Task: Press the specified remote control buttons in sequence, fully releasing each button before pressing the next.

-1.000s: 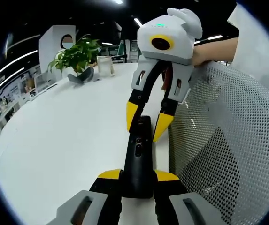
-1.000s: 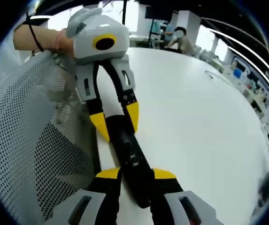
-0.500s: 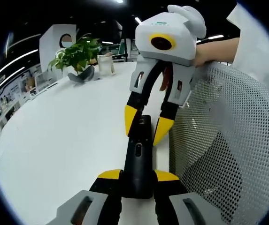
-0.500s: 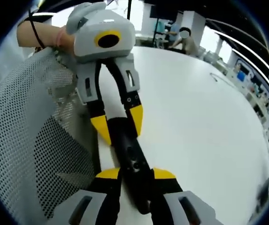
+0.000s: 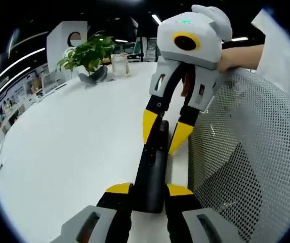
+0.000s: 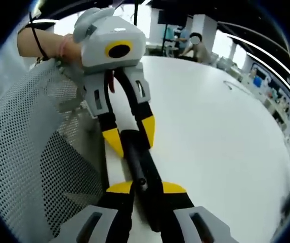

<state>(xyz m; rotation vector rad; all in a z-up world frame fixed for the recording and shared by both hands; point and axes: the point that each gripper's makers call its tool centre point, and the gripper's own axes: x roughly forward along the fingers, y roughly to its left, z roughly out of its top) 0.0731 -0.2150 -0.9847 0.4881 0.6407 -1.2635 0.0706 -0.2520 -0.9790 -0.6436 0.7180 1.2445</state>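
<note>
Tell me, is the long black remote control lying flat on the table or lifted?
Cannot tell. The long black remote control runs between the left claw and the right claw beside the white round table; its underside is hidden.

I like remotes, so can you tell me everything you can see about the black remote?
The remote is long, slim and black, and looks like smooth plastic. It lies along the edge of the white table, next to a mesh chair back. One end sits between the yellow tips of the left gripper. The other end sits between the yellow tips of the right gripper. In the right gripper view a small round button shows on its top. Its other buttons are too blurred to make out.
</note>
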